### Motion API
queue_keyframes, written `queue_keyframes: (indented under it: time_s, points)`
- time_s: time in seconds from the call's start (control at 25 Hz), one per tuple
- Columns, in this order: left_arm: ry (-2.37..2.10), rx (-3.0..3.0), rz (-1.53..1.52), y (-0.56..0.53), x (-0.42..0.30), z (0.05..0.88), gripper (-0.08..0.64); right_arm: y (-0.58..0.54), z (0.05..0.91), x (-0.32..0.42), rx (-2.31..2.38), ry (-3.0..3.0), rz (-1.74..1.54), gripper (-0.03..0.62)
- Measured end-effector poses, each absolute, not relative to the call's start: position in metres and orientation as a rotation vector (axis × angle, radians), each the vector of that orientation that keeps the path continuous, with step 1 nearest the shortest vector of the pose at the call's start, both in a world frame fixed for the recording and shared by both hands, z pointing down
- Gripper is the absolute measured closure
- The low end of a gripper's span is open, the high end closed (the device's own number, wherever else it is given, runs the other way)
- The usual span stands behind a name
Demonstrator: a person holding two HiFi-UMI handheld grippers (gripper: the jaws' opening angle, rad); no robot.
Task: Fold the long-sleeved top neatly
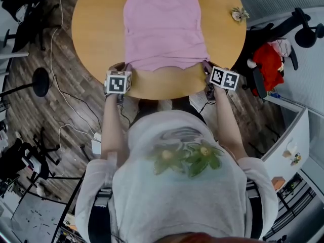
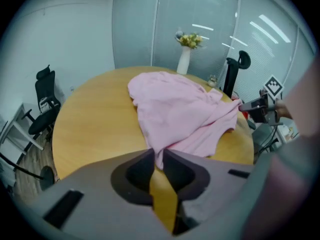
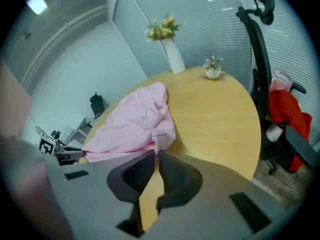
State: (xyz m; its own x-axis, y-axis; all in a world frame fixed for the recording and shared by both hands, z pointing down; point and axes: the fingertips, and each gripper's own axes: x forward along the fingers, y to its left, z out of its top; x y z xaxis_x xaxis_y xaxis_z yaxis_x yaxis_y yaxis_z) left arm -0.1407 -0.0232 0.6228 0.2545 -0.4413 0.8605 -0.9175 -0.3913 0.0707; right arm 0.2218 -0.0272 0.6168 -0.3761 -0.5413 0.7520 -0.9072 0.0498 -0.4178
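Item: pink top, spread on round tabletop, hem at near edge. Left tongs and right tongs each pinch a hem corner tight, probably to fold the hem away evenly.

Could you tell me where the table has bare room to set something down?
The table is bare on both sides of the pink top: the left flank, and the right flank up to the small plant. The near edge is crowded, where the left tool and right tool pinch the hem. A vase stands at the far rim.
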Motion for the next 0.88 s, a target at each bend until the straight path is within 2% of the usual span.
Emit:
queue_keyframes:
  time_s: [0.16,0.32,0.64,0.88]
  points:
    - [-1.344,2.088,0.892,-0.052,-0.137,0.56,0.509,-0.049,0.547,0.215,1.495,-2.141,1.083,0.551]
    - [-1.333,2.155,0.958,-0.057,-0.136,0.542,0.509,-0.055,0.526,0.215,1.486,-2.163,1.059,0.551]
    - [-1.22,1.999,1.033,0.004,-0.143,0.6,0.526,0.002,0.588,0.229,1.437,-1.928,1.31,0.551]
    - [-1.196,1.855,1.067,0.04,-0.161,0.637,0.535,0.025,0.619,0.232,1.38,-1.861,1.33,0.549]
